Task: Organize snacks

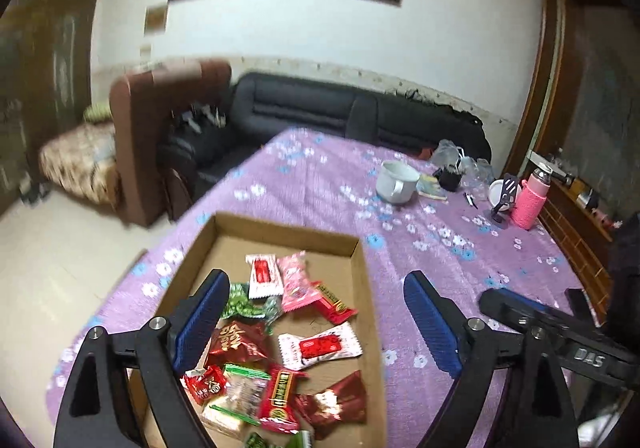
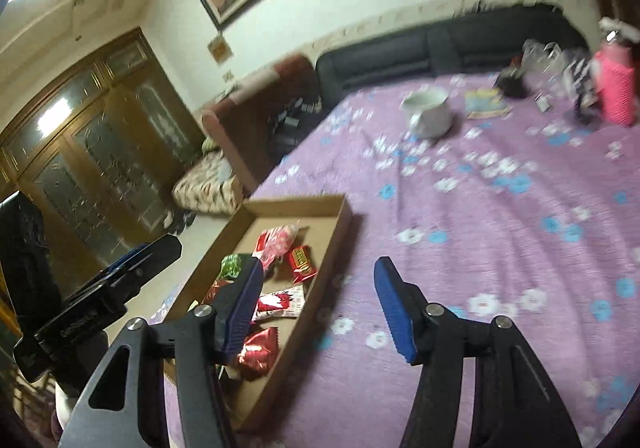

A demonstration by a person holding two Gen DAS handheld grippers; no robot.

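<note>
A shallow cardboard box (image 1: 280,226) sits on the purple flowered tablecloth (image 1: 440,268) near the table's left edge. Several wrapped snacks lie loose in it: a red-and-white packet (image 1: 262,276), a pink one (image 1: 294,280), a green one (image 1: 244,304) and dark red foil ones (image 1: 236,340). My left gripper (image 1: 316,322) hovers above the box, open, with nothing between its blue pads. My right gripper (image 2: 320,304) is also open and empty. It hangs over the box's right wall (image 2: 332,248), with the same snacks (image 2: 280,300) to its left.
A white mug (image 1: 396,180) stands further back on the table. A pink bottle (image 1: 530,200) and small clutter stand at the far right. A dark sofa (image 1: 340,108) runs behind the table, and a brown armchair (image 1: 136,128) stands at the left. The floor drops away left of the box.
</note>
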